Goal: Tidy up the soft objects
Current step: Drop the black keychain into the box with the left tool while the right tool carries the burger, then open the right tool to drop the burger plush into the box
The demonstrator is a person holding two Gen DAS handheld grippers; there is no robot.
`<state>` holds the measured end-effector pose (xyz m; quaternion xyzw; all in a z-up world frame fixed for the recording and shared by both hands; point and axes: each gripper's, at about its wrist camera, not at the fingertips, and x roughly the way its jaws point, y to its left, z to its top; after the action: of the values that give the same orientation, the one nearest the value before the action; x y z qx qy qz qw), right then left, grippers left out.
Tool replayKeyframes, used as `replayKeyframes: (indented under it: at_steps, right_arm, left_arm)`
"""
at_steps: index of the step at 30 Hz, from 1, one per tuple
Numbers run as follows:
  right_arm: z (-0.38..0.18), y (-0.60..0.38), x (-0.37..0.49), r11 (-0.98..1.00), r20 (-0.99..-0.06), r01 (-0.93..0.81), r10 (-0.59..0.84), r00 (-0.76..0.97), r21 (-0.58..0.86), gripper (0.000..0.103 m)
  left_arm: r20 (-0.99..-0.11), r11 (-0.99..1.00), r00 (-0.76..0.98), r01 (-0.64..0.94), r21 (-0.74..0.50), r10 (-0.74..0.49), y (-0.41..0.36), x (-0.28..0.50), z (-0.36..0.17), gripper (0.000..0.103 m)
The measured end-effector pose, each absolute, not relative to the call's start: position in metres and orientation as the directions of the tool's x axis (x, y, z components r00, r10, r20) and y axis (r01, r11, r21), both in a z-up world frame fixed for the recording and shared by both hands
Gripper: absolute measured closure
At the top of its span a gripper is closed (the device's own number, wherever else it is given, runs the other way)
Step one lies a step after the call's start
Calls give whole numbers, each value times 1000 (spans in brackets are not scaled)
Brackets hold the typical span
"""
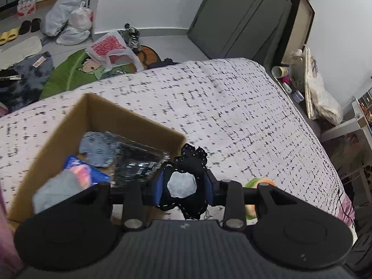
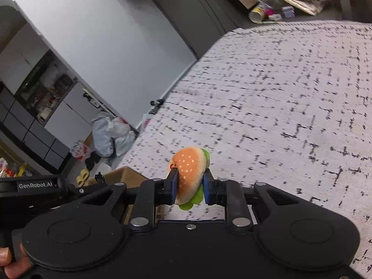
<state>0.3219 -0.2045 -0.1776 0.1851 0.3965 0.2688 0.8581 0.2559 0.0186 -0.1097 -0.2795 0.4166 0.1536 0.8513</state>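
My left gripper (image 1: pixel 183 186) is shut on a black soft toy (image 1: pixel 193 158) with white stitching and a pale grey patch, held above the bed beside the near right corner of a cardboard box (image 1: pixel 58 130). The box holds a grey-blue plush, a colourful packet, a grey cloth and a shiny plastic wrapper. My right gripper (image 2: pixel 190 186) is shut on a plush hamburger (image 2: pixel 190 169), orange bun with green lettuce, lifted over the bedspread. The hamburger (image 1: pixel 260 182) peeks out behind the left gripper's right arm. The box corner (image 2: pixel 125 174) shows at the left in the right wrist view.
The bed (image 1: pixel 232 107) has a white cover with black dashes. On the floor beyond lie plastic bags (image 1: pixel 67 16), a printed bag (image 1: pixel 109 48), rugs, slippers and shoes. A bedside shelf with cups and a bag (image 1: pixel 320 93) stands at the right. A hand (image 2: pixel 9 262) grips the handle.
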Motion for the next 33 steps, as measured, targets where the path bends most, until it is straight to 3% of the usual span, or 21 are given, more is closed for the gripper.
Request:
replayKeyframes:
  at_steps: [18,28,33]
  right_arm:
    - [-151,-167,287,709,-518,-461,705,485,534,81]
    - [-143,-149,270,666,-498,-511,746,442,544,81]
    - [-140,-141,259,647,-499,-536,761,414,543,80]
  left_arm:
    - [-855,755,517,-579,-306,50,57,199,-125,65]
    - [-866,764,497,-580,-283,56,63,185,-110,40]
    - [-860,753,504,-597,-278,82,68,175,-102,39]
